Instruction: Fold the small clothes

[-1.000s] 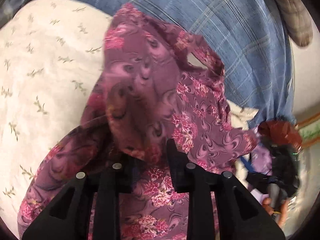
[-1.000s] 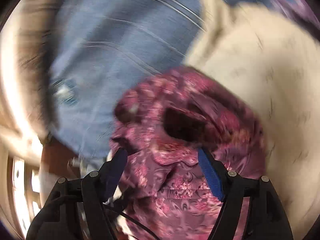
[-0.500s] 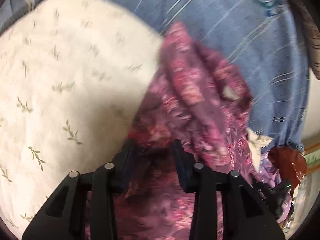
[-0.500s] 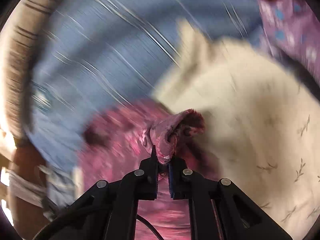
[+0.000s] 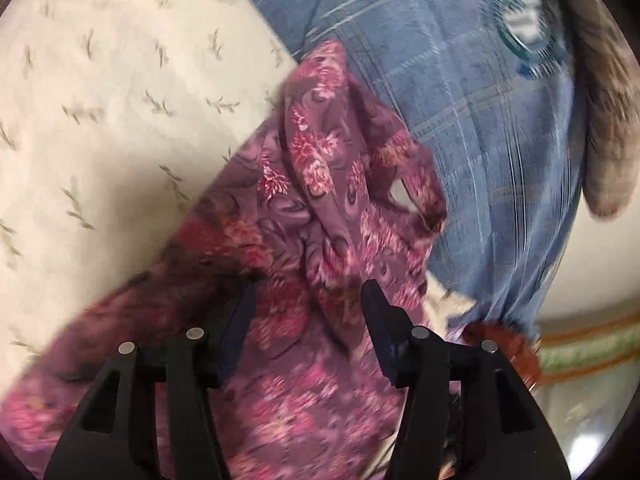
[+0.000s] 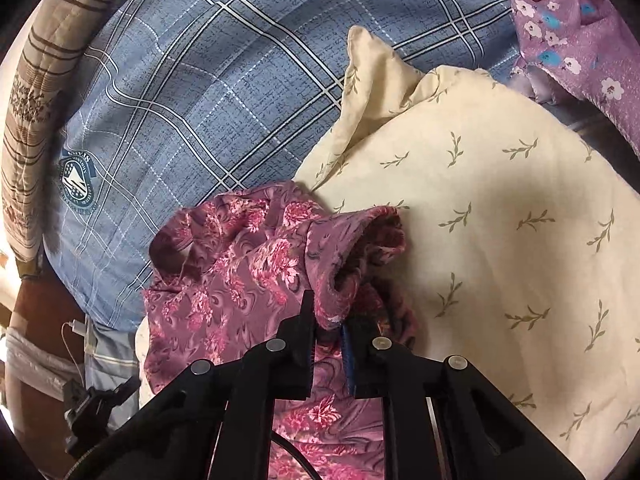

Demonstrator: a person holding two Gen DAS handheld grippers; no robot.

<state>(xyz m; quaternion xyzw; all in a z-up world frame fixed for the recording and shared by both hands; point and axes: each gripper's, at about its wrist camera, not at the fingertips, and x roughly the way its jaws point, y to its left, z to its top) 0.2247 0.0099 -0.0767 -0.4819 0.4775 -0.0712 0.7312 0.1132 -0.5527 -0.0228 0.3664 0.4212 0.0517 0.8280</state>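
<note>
Right wrist view: my right gripper point(image 6: 328, 322) has its jaws clamped on a rolled edge of the maroon floral garment point(image 6: 240, 264). My left gripper point(image 5: 306, 304) has just been opening, jaws released astride the garment's folds. Beneath it lie the cream leaf-print pillow point(image 6: 500, 208) and, farther off, the blue plaid sheet point(image 6: 224, 80).

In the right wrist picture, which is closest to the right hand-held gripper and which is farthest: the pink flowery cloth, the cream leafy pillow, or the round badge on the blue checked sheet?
1. Pink flowery cloth: pinched in the right hand-held gripper.
2. Cream leafy pillow: just right of it, under the cloth's edge.
3. Round badge: far off at the left, on the blue checked sheet.
</note>
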